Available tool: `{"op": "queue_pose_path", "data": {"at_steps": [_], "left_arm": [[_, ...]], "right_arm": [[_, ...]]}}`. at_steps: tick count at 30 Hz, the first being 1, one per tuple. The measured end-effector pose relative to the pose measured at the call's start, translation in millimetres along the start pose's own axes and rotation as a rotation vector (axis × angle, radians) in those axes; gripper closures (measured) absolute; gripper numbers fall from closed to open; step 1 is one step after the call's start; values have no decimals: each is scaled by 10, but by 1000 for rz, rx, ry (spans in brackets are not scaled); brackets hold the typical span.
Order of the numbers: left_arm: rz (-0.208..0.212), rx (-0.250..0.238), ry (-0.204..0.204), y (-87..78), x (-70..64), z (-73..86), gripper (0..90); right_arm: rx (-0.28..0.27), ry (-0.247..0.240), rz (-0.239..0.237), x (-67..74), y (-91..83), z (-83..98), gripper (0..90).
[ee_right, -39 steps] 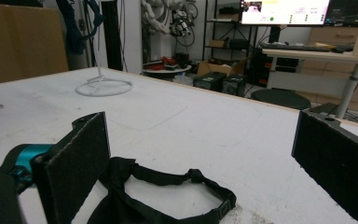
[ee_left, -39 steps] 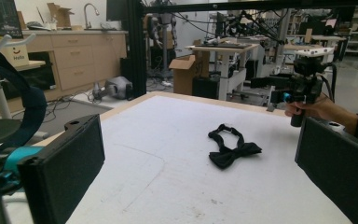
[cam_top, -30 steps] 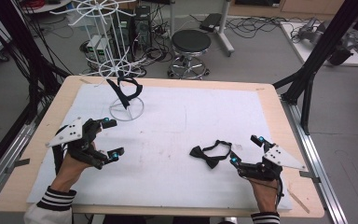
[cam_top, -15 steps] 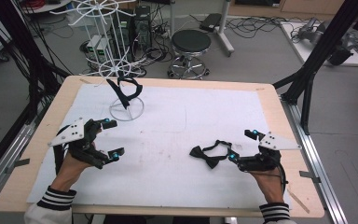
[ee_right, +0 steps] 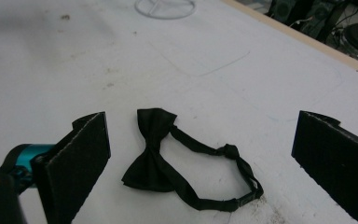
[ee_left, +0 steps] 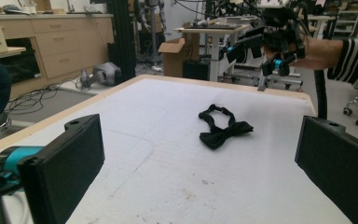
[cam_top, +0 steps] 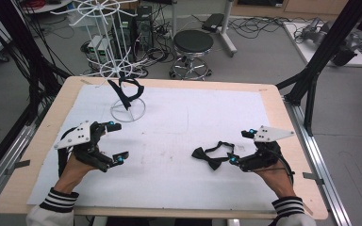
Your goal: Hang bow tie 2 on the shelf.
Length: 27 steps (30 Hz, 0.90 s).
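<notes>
A black bow tie (cam_top: 212, 157) is seen lying flat on the white sheet (cam_top: 184, 127) that covers the table (cam_top: 283, 117), toward the right part of the near edge. Its knot and wings are turned toward the table's middle, and its strap is looped out behind it, closed at the clasp. The right tool (cam_top: 240, 147) is held just beside the bow tie, on the side nearer the right edge, with its jaws spread wide; nothing is gripped. In the right gripper view the bow tie (ee_right: 168, 158) is framed between the two black jaws and is touched by neither. The left tool (cam_top: 115, 141) is held low over the sheet near the left edge, well apart from the bow tie, its jaws likewise parted and empty. From the left gripper view the bow tie (ee_left: 221, 128) is seen farther off across the sheet, with the right tool (ee_left: 261, 46) raised beyond it. At the far left corner a white wire stand (cam_top: 122, 80) is placed, and a second black strap (cam_top: 125, 92) is hung on it.
</notes>
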<state>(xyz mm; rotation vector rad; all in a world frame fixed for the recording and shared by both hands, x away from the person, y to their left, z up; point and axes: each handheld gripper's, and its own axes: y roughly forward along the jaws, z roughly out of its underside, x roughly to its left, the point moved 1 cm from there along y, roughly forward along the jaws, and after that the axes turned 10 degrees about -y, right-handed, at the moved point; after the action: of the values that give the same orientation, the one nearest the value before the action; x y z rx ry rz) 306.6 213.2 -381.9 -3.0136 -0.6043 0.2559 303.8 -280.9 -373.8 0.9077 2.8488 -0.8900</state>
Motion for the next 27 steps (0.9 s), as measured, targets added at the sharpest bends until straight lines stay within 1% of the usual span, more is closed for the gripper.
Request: {"op": "queue_pose_path", "data": {"at_steps": [3,6,8,12,14,15,16,20,22,24,25,26,27], "left_arm": [[-2,4,1,11,-2,9,17],[-2,4,5,16,-2,12,18],[-2,4,6,16,-3,12,17],[-2,4,11,16,-3,11,18],[-3,4,7,19,-6,13,17],[-2,7,6,19,-7,14,17],[-3,8,7,19,-8,14,17],[6,7,1,24,-5,16,18],[10,8,0,31,-12,19,18],[8,11,2,30,-14,19,17],[9,11,1,30,-14,19,18],[8,10,1,29,-15,18,18],[7,9,0,29,-15,18,18]], "right_arm": [[33,-15,-10,-15,7,-28,35],[65,-12,-27,-31,25,-49,35],[97,-18,-43,-36,49,-61,36],[166,-44,-82,-23,122,-102,37],[199,-51,-99,-8,158,-122,43],[220,-64,-108,1,177,-133,44],[230,-73,-117,10,198,-141,46],[264,-76,-137,27,263,-152,46],[290,-73,-146,34,303,-151,46],[316,-78,-156,37,336,-152,46],[319,-72,-158,43,353,-150,47],[323,-78,-160,39,368,-149,46],[339,-75,-161,44,390,-148,46]]}}
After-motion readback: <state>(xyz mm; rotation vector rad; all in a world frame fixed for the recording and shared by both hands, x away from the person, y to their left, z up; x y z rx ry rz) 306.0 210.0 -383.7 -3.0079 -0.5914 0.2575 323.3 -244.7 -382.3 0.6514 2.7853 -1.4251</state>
